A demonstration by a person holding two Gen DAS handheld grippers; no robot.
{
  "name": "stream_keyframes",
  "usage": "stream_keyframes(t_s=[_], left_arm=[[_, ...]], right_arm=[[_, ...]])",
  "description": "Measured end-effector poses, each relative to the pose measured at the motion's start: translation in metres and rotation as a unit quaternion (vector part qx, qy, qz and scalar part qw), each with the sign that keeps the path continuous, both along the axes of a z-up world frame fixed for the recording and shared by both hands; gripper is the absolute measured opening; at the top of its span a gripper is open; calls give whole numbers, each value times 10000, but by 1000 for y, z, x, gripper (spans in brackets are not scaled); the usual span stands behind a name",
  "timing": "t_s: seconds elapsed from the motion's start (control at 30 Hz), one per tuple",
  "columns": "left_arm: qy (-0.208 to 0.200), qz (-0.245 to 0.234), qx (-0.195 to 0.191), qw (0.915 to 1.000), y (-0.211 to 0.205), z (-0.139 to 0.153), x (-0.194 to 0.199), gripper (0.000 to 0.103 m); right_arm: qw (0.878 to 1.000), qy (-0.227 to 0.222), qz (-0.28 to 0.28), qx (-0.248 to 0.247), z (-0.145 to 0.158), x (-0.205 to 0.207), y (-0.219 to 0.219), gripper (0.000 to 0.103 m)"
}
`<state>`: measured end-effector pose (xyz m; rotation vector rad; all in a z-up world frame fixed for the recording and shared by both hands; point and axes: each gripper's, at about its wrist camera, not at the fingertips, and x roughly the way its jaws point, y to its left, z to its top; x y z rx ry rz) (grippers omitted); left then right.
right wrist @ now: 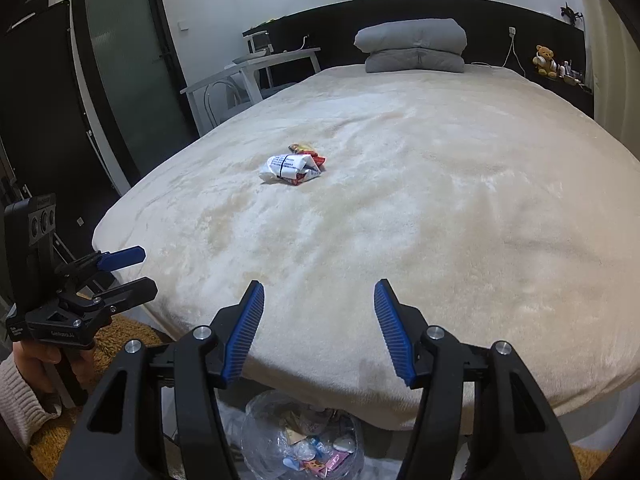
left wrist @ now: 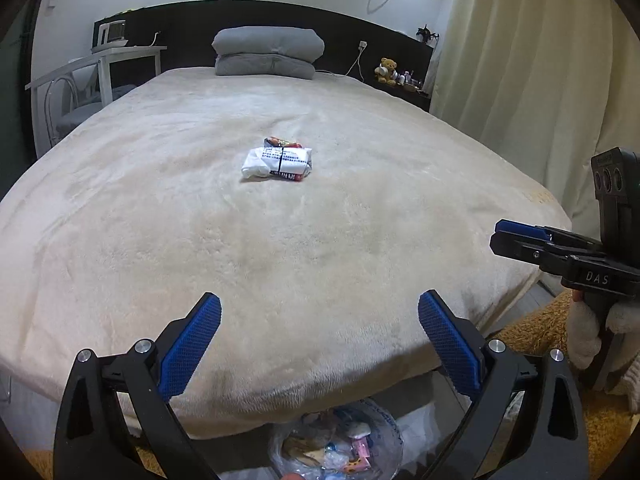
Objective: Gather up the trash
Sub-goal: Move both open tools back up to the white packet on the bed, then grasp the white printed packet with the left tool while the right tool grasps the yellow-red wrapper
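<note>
A crumpled white snack wrapper with red print (left wrist: 277, 163) lies in the middle of the beige bed (left wrist: 160, 208), with a smaller red-yellow wrapper (left wrist: 280, 142) just behind it. Both show in the right wrist view, white wrapper (right wrist: 291, 169) and small wrapper (right wrist: 302, 147). My left gripper (left wrist: 320, 316) is open and empty over the bed's near edge, far short of the wrappers. My right gripper (right wrist: 319, 304) is open and empty, also at the near edge. A clear plastic trash bag (left wrist: 340, 440) with wrappers inside sits on the floor below the bed edge, also in the right wrist view (right wrist: 304, 436).
Folded grey bedding (left wrist: 267, 52) lies at the black headboard. A white desk and chair (left wrist: 96, 76) stand left of the bed. A teddy bear (left wrist: 387, 70) sits on the right nightstand. A curtain (left wrist: 532, 80) hangs at right. A dark door (right wrist: 120, 60) is at left. A tan rug (left wrist: 532, 336) covers the floor.
</note>
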<state>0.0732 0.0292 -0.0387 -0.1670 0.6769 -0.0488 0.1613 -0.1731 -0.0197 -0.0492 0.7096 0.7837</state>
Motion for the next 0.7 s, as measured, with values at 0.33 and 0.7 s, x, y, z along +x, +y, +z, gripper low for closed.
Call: stream_keyframes(t_s=[0.33, 0.7], left_arm=[[-179, 23, -437, 9989, 30, 15, 56, 97], [-4, -145, -294, 9995, 46, 9, 131, 97]], right_arm=[[9994, -294, -92, 163, 14, 48, 11, 98], [9994, -183, -292, 86, 10, 101, 22, 98]])
